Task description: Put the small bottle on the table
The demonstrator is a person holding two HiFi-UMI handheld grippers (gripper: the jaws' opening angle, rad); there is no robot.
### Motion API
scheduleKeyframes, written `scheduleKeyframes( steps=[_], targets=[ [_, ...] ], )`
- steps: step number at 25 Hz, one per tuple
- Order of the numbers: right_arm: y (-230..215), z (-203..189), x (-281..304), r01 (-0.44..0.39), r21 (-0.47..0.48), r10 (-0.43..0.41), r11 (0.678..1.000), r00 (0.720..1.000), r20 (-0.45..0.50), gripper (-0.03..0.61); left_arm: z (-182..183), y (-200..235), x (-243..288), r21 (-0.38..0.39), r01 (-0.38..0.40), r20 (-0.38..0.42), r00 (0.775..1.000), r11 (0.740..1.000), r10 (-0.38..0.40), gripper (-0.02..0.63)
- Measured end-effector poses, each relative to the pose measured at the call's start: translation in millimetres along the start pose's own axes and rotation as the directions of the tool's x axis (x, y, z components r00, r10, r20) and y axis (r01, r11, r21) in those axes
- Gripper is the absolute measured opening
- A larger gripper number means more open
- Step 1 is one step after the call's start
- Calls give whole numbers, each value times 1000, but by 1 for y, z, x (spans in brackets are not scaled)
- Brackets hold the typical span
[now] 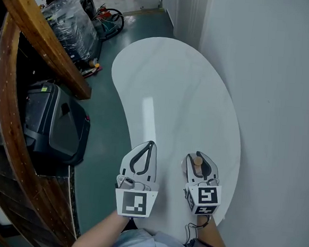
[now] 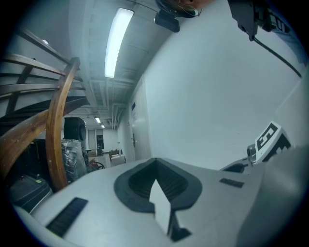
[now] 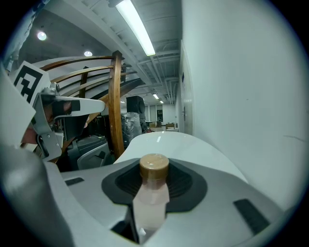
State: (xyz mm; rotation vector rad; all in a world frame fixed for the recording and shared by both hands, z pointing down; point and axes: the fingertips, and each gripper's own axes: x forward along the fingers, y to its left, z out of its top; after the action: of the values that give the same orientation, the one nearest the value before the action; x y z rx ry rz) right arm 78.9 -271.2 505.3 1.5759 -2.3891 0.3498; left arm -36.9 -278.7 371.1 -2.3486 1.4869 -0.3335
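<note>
A small pale pink bottle [image 3: 150, 195] with a tan cap [image 3: 154, 167] sits upright between the jaws of my right gripper [image 3: 153, 185], which is shut on it. From the head view the cap [image 1: 198, 161] shows inside the right gripper [image 1: 198, 166], above the near end of the white curved table [image 1: 172, 95]. My left gripper [image 1: 144, 158] hovers beside it over the table's near left edge. Its jaws are together with nothing in them; in the left gripper view [image 2: 157, 185] they meet at the tips.
A white wall [image 1: 274, 92] runs close along the table's right side. To the left are a curved wooden stair rail [image 1: 39, 31], a black case [image 1: 53, 123] on the green floor, and wrapped goods [image 1: 71, 26] further back.
</note>
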Motion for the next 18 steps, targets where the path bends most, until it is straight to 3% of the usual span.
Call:
scheduleKeyframes(
  steps=[18],
  targets=[
    [-7,-33,11,10,5,-10,1000,998,-66,115,-16,-4,6,-15,16,-48,999,1000,-17,-2]
  ],
)
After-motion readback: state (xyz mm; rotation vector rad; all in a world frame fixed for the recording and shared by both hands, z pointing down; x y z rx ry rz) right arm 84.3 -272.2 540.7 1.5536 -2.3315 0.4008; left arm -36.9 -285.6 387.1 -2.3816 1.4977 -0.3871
